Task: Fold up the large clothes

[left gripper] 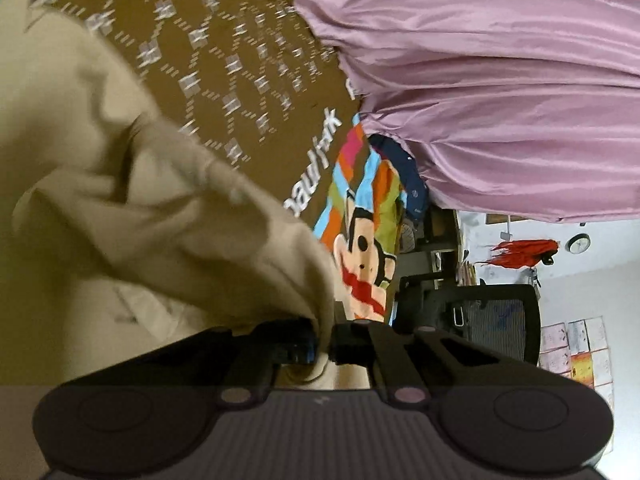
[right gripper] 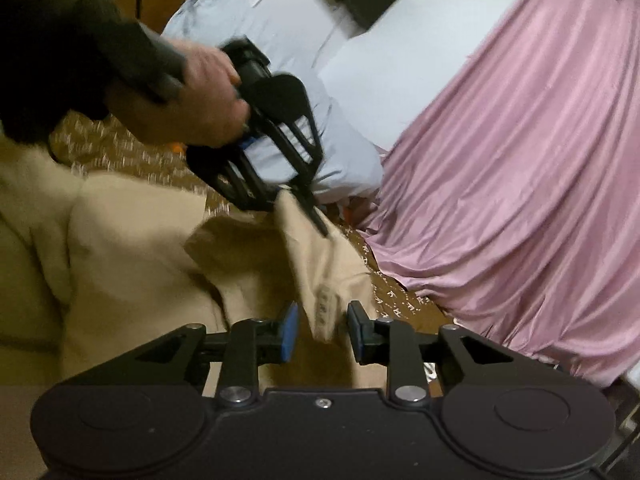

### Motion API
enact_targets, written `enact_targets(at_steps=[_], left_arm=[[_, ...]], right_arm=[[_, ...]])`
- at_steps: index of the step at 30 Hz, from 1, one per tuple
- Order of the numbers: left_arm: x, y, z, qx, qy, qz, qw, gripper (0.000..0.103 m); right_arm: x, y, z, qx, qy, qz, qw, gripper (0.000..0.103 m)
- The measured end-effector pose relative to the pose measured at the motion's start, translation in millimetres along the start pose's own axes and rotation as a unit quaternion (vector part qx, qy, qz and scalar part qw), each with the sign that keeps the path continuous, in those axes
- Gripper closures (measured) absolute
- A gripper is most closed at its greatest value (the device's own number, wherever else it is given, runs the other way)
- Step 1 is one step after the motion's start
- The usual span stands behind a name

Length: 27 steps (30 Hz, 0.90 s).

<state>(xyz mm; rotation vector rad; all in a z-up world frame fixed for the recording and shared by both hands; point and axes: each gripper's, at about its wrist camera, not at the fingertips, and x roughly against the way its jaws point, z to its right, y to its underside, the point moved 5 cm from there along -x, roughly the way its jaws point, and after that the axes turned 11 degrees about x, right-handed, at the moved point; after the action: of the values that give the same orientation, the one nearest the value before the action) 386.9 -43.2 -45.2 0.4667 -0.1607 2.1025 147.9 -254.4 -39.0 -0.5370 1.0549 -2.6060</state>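
A large beige garment (left gripper: pixel 100 168) lies bunched on a brown patterned bedspread (left gripper: pixel 224 40). My left gripper (left gripper: pixel 322 346) is shut on a fold of the beige cloth, which rises out from between its fingers. In the right wrist view the same garment (right gripper: pixel 132 240) spreads to the left, and the left gripper (right gripper: pixel 308 208), held in a hand, pinches its far edge. My right gripper (right gripper: pixel 322 332) is open, its blue pads either side of a hanging beige edge with a small label (right gripper: pixel 324 300).
A pink satin sheet (left gripper: pixel 480 80) hangs at the right, also in the right wrist view (right gripper: pixel 520 180). A cartoon monkey print (left gripper: pixel 364 240) lies on the bed. A black mesh chair (left gripper: pixel 480 320) stands beyond it. A pale blue pillow (right gripper: pixel 280 120) lies behind the left gripper.
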Motion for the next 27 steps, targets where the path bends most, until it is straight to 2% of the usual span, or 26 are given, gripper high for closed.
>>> enact_targets(at_steps=[2,4,6,7,8,11,14,17,19,23,27], left_arm=[[-1.3,-4.7,11.1,-0.008,0.000,-0.002,1.0000,0.097],[-1.9,-7.4,22.3,-0.017,-0.004,-0.005,0.9998,0.097],[0.3,-8.5,29.7,-0.035,-0.011,-0.006,0.9993,0.097],[3.2,-8.8,32.3,-0.043,-0.014,-0.008,0.9989,0.097],[3.7,-8.9,33.7,-0.054,-0.018,-0.012,0.9983,0.097],[8.7,-11.6,36.0,-0.077,-0.022,-0.020,0.9966,0.097],[15.0,-18.8,32.6,-0.084,-0.009,-0.022,0.9962,0.097],[18.6,-19.6,23.0,-0.101,-0.003,-0.028,0.9945,0.098],[21.8,-14.4,14.6,-0.112,0.007,-0.042,0.9928,0.098],[38.8,-2.9,0.9,-0.163,0.027,-0.061,0.9843,0.098],[53.7,7.3,-17.3,-0.187,0.032,-0.073,0.9791,0.098]], right_arm=[[3.2,-8.0,-4.0,-0.034,-0.037,0.008,0.999,0.075],[-9.6,-14.0,-13.9,-0.053,-0.075,-0.003,0.996,0.076],[-44.0,-14.8,-22.3,-0.083,-0.104,-0.044,0.990,0.077],[-65.6,-14.5,-26.4,-0.084,-0.104,-0.059,0.989,0.080],[-82.3,-13.9,-29.6,-0.071,-0.088,-0.062,0.992,0.083],[-131.7,-14.8,-33.6,-0.035,-0.036,-0.077,0.996,0.083],[-174.8,-7.8,-41.3,0.024,-0.009,-0.102,0.994,0.084],[-199.4,4.0,-52.0,0.108,0.046,-0.105,0.988,0.084],[-201.0,9.1,-54.2,0.121,0.048,-0.102,0.986,0.084],[-160.2,20.8,-69.6,0.187,-0.002,-0.090,0.978,0.079],[-99.5,53.1,-73.5,0.266,-0.061,-0.100,0.957,0.074]])
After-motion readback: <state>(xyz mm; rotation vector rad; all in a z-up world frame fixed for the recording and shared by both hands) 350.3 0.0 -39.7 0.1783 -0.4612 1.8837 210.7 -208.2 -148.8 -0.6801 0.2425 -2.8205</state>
